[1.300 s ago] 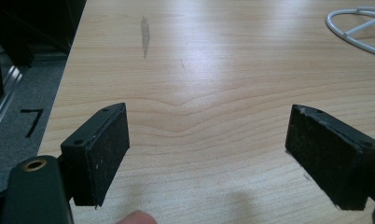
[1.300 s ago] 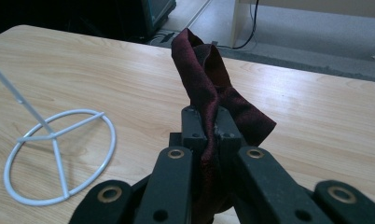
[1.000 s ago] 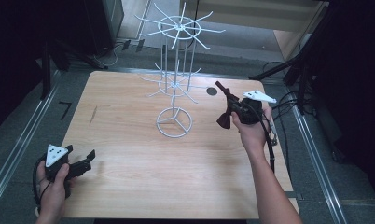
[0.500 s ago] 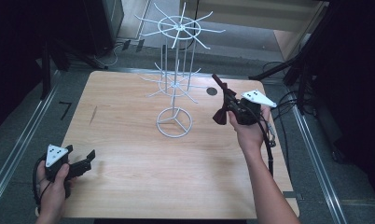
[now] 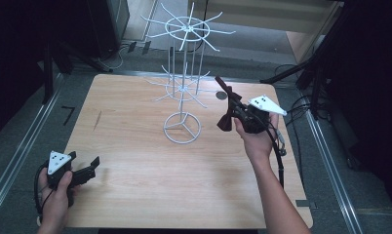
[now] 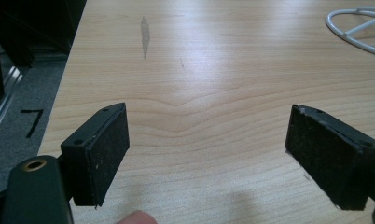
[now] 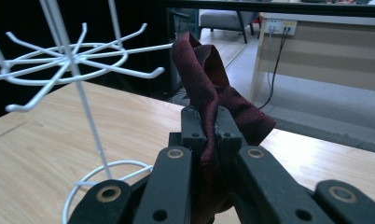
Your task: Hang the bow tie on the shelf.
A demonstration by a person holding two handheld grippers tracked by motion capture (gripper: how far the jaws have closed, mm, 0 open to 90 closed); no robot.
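- Wooden table (image 5: 135, 146): pale grain, one dark streak (image 5: 97, 120) near its left edge.
- Small dark round disc (image 5: 221, 95) lying on the table's far side.
- Grey carpeted floor (image 5: 18, 141) around the table, with black cables (image 5: 301, 105) at the right.

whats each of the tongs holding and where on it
The right tongs pinch a dark red cloth around its middle, ends sticking out both sides. The left tongs hold nothing, open over the table.
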